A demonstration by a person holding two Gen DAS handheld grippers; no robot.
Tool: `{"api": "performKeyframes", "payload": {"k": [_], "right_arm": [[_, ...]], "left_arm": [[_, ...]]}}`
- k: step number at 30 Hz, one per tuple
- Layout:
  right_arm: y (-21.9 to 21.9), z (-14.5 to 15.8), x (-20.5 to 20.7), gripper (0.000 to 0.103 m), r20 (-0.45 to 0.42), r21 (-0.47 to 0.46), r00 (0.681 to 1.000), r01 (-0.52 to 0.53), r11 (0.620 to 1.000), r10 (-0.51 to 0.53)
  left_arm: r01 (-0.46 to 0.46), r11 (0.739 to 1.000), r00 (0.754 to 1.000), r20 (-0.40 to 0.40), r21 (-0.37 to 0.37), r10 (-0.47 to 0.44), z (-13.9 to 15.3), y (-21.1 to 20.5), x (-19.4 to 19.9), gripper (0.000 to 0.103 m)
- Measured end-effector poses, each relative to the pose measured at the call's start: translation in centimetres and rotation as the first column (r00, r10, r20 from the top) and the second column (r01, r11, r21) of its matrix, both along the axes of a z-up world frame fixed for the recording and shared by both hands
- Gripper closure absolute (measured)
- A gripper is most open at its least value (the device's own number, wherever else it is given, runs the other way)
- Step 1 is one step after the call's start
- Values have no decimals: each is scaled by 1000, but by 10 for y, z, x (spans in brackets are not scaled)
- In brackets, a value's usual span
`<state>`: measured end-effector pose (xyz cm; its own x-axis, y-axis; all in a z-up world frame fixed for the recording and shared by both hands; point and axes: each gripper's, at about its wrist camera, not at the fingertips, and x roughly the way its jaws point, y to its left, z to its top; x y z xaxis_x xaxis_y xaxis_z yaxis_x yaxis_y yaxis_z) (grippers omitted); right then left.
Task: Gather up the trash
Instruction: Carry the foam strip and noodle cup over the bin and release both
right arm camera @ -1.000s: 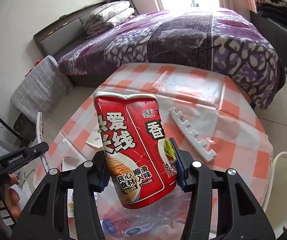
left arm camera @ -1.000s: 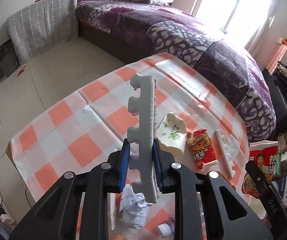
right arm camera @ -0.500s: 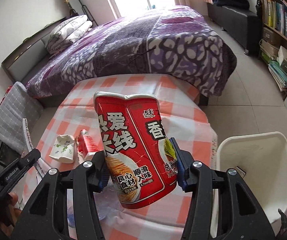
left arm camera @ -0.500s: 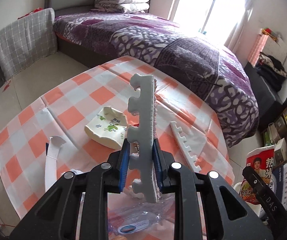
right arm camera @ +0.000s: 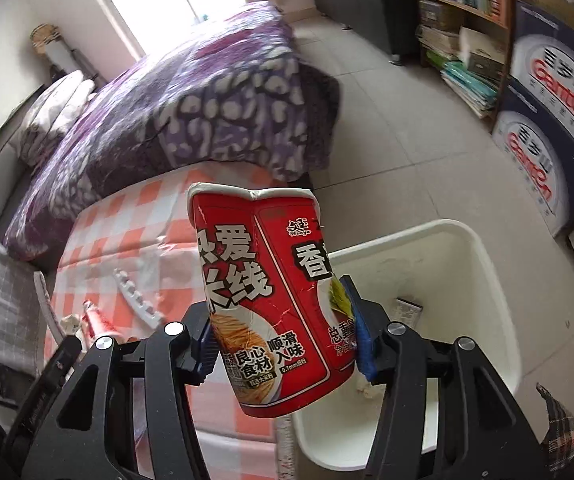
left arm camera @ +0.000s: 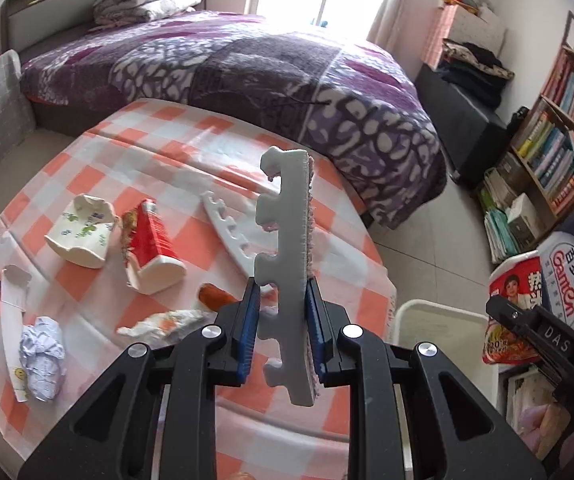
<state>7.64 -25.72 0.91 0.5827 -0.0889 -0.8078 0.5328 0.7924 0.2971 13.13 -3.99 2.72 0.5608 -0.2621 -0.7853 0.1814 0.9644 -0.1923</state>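
Right wrist view: my right gripper (right arm camera: 283, 344), jaws opening, holds a red cup (right arm camera: 271, 296) near the bin (right arm camera: 499, 280); my left gripper (left arm camera: 281, 330) clamps a foam strip (left arm camera: 287, 264); much litter remains on the bench (left arm camera: 167, 152).

Foam edging strips: two, one held upright (left arm camera: 287, 264), one lying on the far table (left arm camera: 229, 236)
Red noodle cups: two, one held (right arm camera: 271, 304), one lying crushed (left arm camera: 149, 240)
Floral paper cups: one (left arm camera: 81, 232)
Crumpled paper balls: one (left arm camera: 43, 354)
White bins: one, right (right arm camera: 483, 280)
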Motion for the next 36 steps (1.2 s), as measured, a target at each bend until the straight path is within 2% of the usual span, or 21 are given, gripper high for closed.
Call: {"api": "performKeyframes", "payload": {"k": [1, 4, 7, 14, 17, 21, 23, 24, 26, 30, 36], "right_arm": [[-7, 0, -4, 50, -4, -1, 1000, 21, 1000, -21], [-29, 1, -21, 31, -3, -6, 996, 89, 996, -89], [-47, 2, -34, 25, 2, -12, 991, 137, 990, -137], [-81, 3, -58, 23, 20, 24, 978, 208, 978, -209], [-90, 6, -65, 19, 38, 40, 971, 233, 972, -234], [-101, 9, -73, 19, 58, 44, 963, 262, 964, -264], [-107, 10, -78, 17, 69, 44, 958, 276, 960, -279], [-109, 10, -80, 17, 74, 38, 955, 284, 958, -287], [-112, 14, -83, 16, 86, 18, 950, 300, 954, -301], [-110, 23, -85, 15, 126, -39, 947, 301, 953, -294], [-87, 34, -78, 7, 195, -143, 945, 292, 946, -262]], "left_arm": [[22, 1000, 1000, -10, -1, -22, -3, -8, -2, 80], [97, 995, 994, -49, -8, -97, -14, -38, -10, 80], [150, 989, 986, -74, -6, -150, -23, -61, -17, 80], [261, 965, 959, -119, -1, -259, -38, -105, -35, 80], [306, 951, 940, -146, -38, -308, -41, -118, -40, 80], [373, 919, 903, -177, -124, -390, -44, -136, -46, 78], [391, 906, 889, -187, -164, -418, -46, -142, -47, 72], [395, 901, 885, -190, -179, -425, -47, -144, -47, 61], [400, 895, 880, -192, -197, -435, -47, -145, -47, 52], [393, 906, 888, -188, -159, -419, -46, -143, -46, 42], [322, 946, 938, -127, -34, -324, -34, -112, -37, 35]]}}
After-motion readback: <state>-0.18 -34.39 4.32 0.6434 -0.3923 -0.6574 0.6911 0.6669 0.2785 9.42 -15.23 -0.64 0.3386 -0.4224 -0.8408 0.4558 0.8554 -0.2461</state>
